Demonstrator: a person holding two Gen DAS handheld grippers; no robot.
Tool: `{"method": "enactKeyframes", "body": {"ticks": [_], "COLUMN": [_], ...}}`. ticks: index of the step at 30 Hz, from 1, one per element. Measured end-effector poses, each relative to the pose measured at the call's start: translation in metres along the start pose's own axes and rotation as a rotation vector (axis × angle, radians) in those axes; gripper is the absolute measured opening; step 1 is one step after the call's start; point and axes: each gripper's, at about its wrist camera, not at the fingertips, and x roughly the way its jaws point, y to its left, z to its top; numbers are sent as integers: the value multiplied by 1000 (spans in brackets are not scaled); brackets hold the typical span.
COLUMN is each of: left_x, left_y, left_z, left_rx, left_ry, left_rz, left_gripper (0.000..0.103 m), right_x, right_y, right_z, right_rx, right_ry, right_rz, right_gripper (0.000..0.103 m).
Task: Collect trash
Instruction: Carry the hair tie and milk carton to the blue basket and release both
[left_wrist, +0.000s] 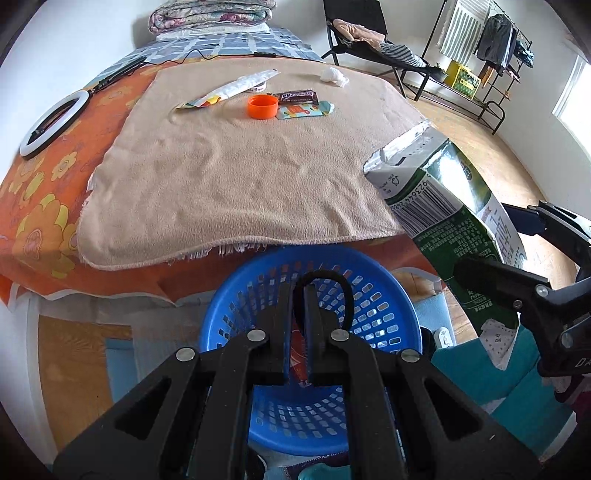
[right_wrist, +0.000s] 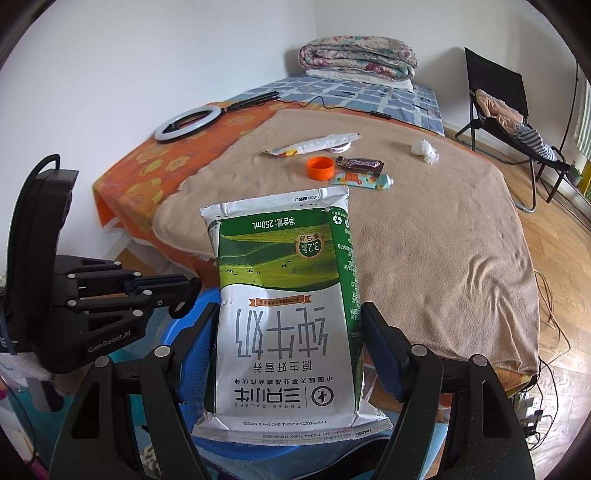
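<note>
My right gripper (right_wrist: 291, 314) is shut on a green and white milk carton (right_wrist: 284, 295), held above the blue basket (right_wrist: 184, 332); the carton also shows in the left wrist view (left_wrist: 443, 199). My left gripper (left_wrist: 298, 291) is nearly shut over the blue basket (left_wrist: 388, 306), holding a black looped hair tie (left_wrist: 334, 278). On the beige blanket (left_wrist: 229, 170) lie an orange cap (left_wrist: 262, 106), a chocolate bar wrapper (left_wrist: 298, 96), a colourful wrapper (left_wrist: 306, 110), a long white wrapper (left_wrist: 232, 88) and a crumpled tissue (left_wrist: 334, 75).
A ring light (left_wrist: 55, 123) and its cable lie on the orange floral sheet. Folded quilts (right_wrist: 356, 59) sit at the bed's far end. A black chair (right_wrist: 506, 110) and a clothes rack (left_wrist: 480, 48) stand on the wooden floor.
</note>
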Motion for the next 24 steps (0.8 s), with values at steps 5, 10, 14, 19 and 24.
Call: {"method": "enactKeyframes", "body": {"ticks": [5, 10, 14, 19, 24], "left_x": [9, 22, 32, 36, 39], "left_y": [2, 8, 12, 16, 19], "left_z": [-9, -19, -28, -32, -32], "left_rx": [-6, -15, -17, -21, -29], "left_ry": [30, 77, 113, 128, 140], "left_rz": [2, 15, 26, 40, 39], "left_gripper": [3, 3, 3, 3, 3], "right_x": [7, 19, 33, 50, 58], "right_y": [3, 4, 8, 10, 9], "right_z": [-14, -29, -42, -56, -61], "right_rx": [6, 17, 7, 9, 15], "right_ry": [29, 68, 110, 162, 191], "right_rz": [6, 10, 9, 18, 23], "right_gripper": [75, 75, 75, 75, 76]}}
